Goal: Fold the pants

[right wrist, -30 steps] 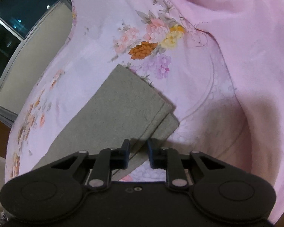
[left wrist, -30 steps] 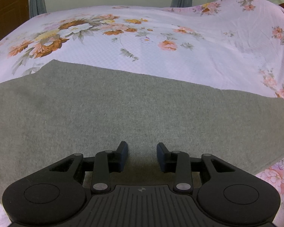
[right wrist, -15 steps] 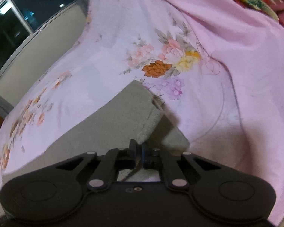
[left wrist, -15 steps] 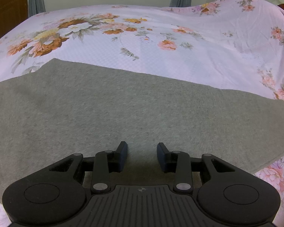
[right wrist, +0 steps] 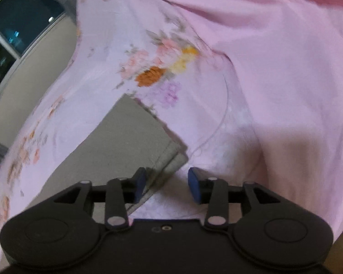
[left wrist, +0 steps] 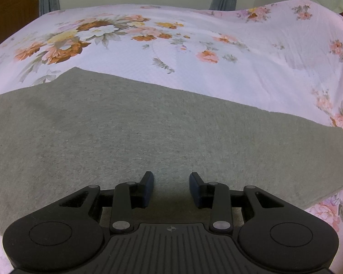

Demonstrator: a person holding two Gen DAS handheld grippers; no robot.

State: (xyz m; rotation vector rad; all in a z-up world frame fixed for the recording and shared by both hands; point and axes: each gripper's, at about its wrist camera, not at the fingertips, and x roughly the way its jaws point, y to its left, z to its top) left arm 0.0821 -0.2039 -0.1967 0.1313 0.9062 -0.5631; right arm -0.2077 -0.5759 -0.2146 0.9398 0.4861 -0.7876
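While the gray pants [left wrist: 162,134] lie flat on the flowery bed sheet [left wrist: 217,64], both claws wait over them. In the left wrist view the pants stretch in a long band from left to right, with the sheet beyond their far edge. The left gripper [left wrist: 171,188] hangs over the near part of that band, close to the middle of its length, with its jaws apart and nothing pinched between them; only cloth lies below. In the right wrist view the end of the pants [right wrist: 135,141] shows two layers, one stacked on the other, and its corner sits just at the left finger [right wrist: 140,183] of the right gripper [right wrist: 167,186]. That claw is opening, and the pads do not press on the cloth. So the right hand is nearer the end to be picked up. I think the next fold needs that end carried along the long way, toward the left claw. No boxes or baskets are in sight.
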